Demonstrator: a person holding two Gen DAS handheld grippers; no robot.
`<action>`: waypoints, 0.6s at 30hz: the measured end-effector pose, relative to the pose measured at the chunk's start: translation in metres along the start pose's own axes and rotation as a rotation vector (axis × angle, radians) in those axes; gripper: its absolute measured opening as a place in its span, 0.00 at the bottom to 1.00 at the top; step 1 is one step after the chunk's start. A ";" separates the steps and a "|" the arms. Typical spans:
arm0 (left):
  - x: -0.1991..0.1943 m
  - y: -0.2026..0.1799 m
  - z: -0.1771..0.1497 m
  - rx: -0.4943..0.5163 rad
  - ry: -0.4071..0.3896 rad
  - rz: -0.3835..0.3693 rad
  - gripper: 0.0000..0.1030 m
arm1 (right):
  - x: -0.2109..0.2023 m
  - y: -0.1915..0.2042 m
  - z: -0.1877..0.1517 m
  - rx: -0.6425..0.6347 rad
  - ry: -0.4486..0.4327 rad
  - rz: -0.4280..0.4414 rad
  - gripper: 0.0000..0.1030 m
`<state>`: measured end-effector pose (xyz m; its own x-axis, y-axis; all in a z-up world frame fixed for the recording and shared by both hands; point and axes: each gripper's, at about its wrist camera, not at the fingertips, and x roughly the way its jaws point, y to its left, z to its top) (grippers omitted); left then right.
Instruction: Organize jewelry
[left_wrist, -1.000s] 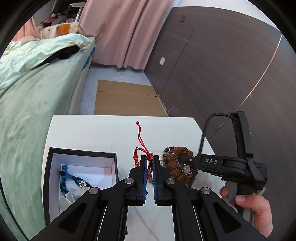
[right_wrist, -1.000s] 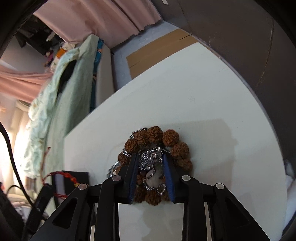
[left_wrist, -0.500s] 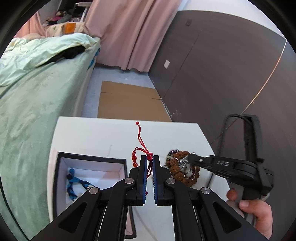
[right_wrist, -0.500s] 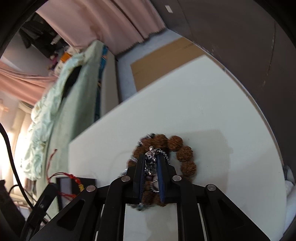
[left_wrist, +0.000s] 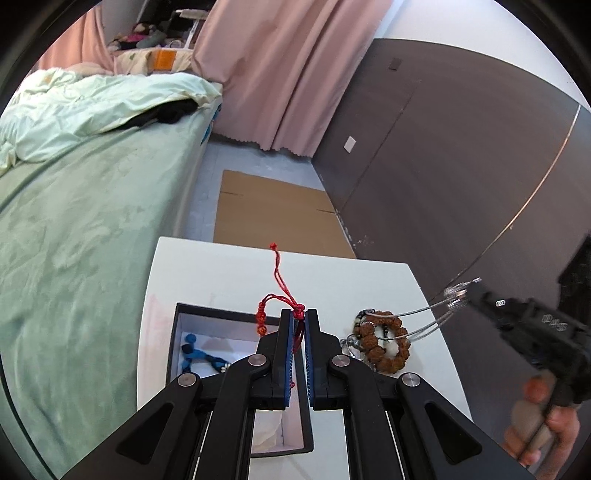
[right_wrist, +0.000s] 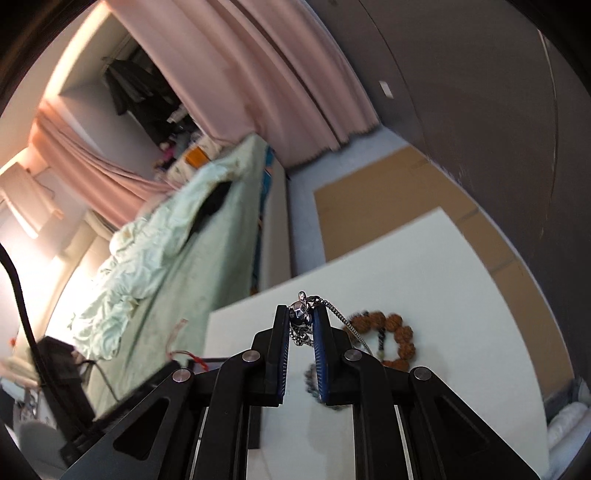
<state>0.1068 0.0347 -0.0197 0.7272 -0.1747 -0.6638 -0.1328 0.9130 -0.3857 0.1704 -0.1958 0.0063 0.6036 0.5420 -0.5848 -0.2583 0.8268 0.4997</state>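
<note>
My left gripper (left_wrist: 299, 314) is shut on a red cord bracelet (left_wrist: 277, 295) and holds it over the right edge of an open black box (left_wrist: 173, 339) with a white lining. A blue bracelet (left_wrist: 195, 354) lies inside the box. My right gripper (right_wrist: 302, 314) is shut on a silver chain necklace (right_wrist: 334, 312) and holds it lifted above the white table (right_wrist: 461, 280). In the left wrist view the chain (left_wrist: 428, 321) stretches from the right gripper (left_wrist: 476, 290) down to a brown bead bracelet (left_wrist: 384, 347). That bead bracelet (right_wrist: 400, 343) lies on the table.
A green bed (left_wrist: 74, 221) stands along the table's left side. Flat cardboard (left_wrist: 273, 214) lies on the floor beyond the table. A dark wall panel (left_wrist: 461, 166) runs along the right. Pink curtains (left_wrist: 280, 74) hang at the back.
My right gripper closed on the silver chain and lifted it up and to the right, off the bead bracelet. My left gripper moved left with the red cord, over the box edge.
</note>
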 end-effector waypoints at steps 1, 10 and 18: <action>-0.001 0.002 0.000 -0.010 -0.004 -0.002 0.05 | -0.005 0.004 0.001 -0.006 -0.015 0.007 0.14; -0.015 0.015 0.004 -0.057 0.003 -0.008 0.77 | -0.033 0.040 0.009 -0.062 -0.085 0.025 0.14; -0.045 0.042 0.011 -0.116 -0.066 -0.015 0.78 | -0.047 0.084 0.020 -0.122 -0.122 0.056 0.14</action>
<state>0.0756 0.0846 0.0015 0.7719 -0.1598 -0.6153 -0.1961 0.8609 -0.4695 0.1355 -0.1545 0.0883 0.6705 0.5719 -0.4726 -0.3793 0.8117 0.4441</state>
